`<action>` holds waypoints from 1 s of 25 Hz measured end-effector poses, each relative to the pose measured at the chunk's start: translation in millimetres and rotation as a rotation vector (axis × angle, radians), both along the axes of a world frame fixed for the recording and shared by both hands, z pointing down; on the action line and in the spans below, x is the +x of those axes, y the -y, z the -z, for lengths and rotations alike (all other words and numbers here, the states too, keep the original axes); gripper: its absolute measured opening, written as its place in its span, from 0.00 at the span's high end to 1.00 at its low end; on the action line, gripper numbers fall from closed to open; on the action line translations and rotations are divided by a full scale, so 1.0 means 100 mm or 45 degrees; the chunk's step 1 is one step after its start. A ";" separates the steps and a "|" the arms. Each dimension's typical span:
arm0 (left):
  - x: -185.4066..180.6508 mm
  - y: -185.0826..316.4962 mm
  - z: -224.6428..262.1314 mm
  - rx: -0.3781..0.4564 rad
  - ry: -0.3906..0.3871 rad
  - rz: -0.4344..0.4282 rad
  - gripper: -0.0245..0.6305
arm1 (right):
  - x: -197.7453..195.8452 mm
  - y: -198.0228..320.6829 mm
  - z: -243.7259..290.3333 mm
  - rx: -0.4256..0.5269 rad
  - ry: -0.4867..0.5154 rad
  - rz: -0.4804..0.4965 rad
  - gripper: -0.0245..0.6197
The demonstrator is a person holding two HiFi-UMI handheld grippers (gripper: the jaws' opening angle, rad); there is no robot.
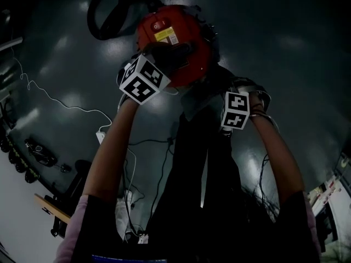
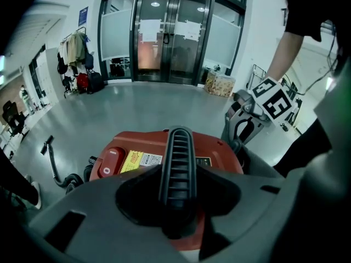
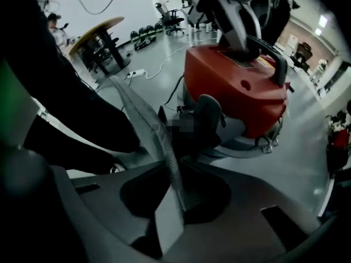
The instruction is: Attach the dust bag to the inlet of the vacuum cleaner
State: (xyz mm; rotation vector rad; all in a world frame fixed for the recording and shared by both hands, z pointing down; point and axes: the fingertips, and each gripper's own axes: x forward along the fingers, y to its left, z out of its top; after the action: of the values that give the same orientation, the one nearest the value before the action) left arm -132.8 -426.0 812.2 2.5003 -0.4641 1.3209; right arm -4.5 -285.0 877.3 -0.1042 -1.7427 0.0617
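The vacuum cleaner [image 1: 181, 40] stands on the floor [image 1: 285, 48], straight ahead of the person. The left tool [image 1: 167, 56] sits on top of it, jaws either side of the handle [image 2: 175, 169]. The right tool [image 3: 178, 196] hangs just right of the vacuum cleaner, the dust bag [image 3: 148, 125] edge between its jaws. The hose [image 1: 107, 12] curls behind the vacuum cleaner. A power strip [image 1: 101, 136] lies on the floor, left.

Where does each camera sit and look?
Head view: on the head, looking down at the red vacuum cleaner; both arms show.
Left gripper view: on the left gripper, facing the black ribbed handle between its jaws; right arm shows.
Right gripper view: on the right gripper, facing a grey dust bag between its jaws.
All share the vacuum cleaner.
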 end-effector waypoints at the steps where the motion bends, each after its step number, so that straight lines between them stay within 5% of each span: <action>1: 0.00 0.00 0.00 0.005 -0.002 -0.001 0.73 | -0.01 0.02 -0.02 -0.013 -0.009 -0.006 0.85; 8: 0.00 0.01 -0.03 0.008 -0.009 0.007 0.73 | 0.08 0.08 -0.13 -0.366 0.028 -0.809 0.85; 11: -0.01 0.01 -0.03 0.008 0.000 0.010 0.73 | 0.13 0.06 -0.19 -0.464 0.016 -0.937 0.84; 20: -0.02 0.00 0.00 -0.006 -0.012 0.005 0.73 | 0.10 0.00 0.10 -0.123 -0.066 -0.422 0.81; 25: -0.01 0.00 -0.01 -0.002 -0.021 0.003 0.73 | 0.06 0.06 0.16 -0.096 -0.041 -0.325 0.78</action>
State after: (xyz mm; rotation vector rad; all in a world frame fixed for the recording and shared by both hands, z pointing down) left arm -133.8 -426.2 812.7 2.5066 -0.4619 1.2978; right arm 1.2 -290.9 861.8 0.0643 -1.7140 0.3143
